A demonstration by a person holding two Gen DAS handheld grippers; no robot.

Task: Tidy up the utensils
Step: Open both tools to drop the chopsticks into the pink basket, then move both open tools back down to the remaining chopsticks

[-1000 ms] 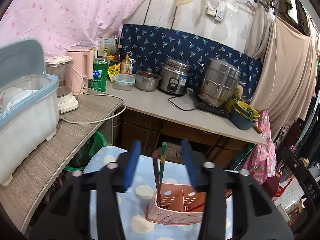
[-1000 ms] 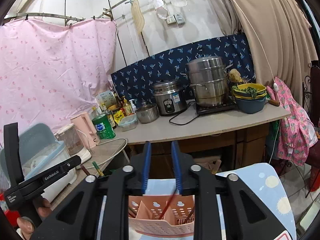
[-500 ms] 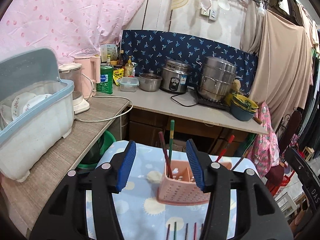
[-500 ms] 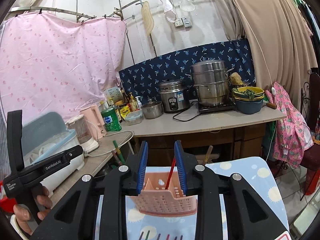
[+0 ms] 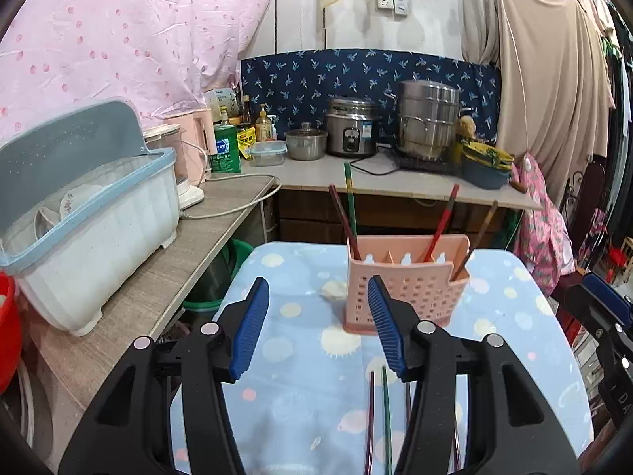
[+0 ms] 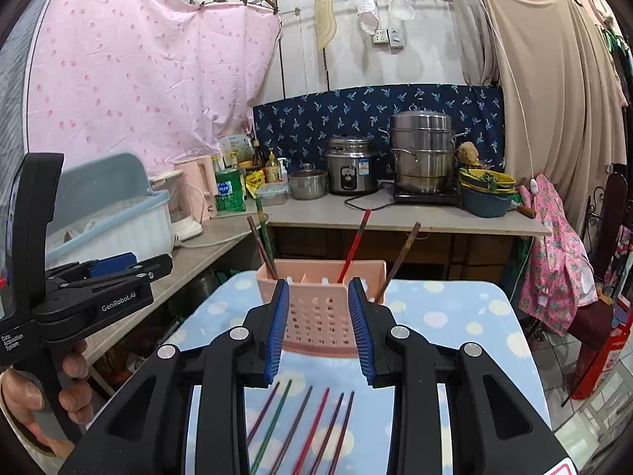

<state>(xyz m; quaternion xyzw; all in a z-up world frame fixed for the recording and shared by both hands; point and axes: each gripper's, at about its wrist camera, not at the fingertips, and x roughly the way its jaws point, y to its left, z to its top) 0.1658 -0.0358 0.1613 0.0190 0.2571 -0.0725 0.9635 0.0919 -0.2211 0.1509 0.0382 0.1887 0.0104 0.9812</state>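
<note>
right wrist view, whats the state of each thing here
left gripper: jaws open, holding nothing
right gripper: jaws open, holding nothing
pink holder: upright on the tablecloth, four chopsticks standing in it
loose chopsticks: six lying flat in front of the holder
dish box: lid open, plates inside

a rice cooker [image 5: 352,126] and a stacked steel steamer [image 5: 429,118] are being kept on the counter [image 5: 395,182], while plates are being held in a lidded dish box [image 5: 91,217] nearby
</note>
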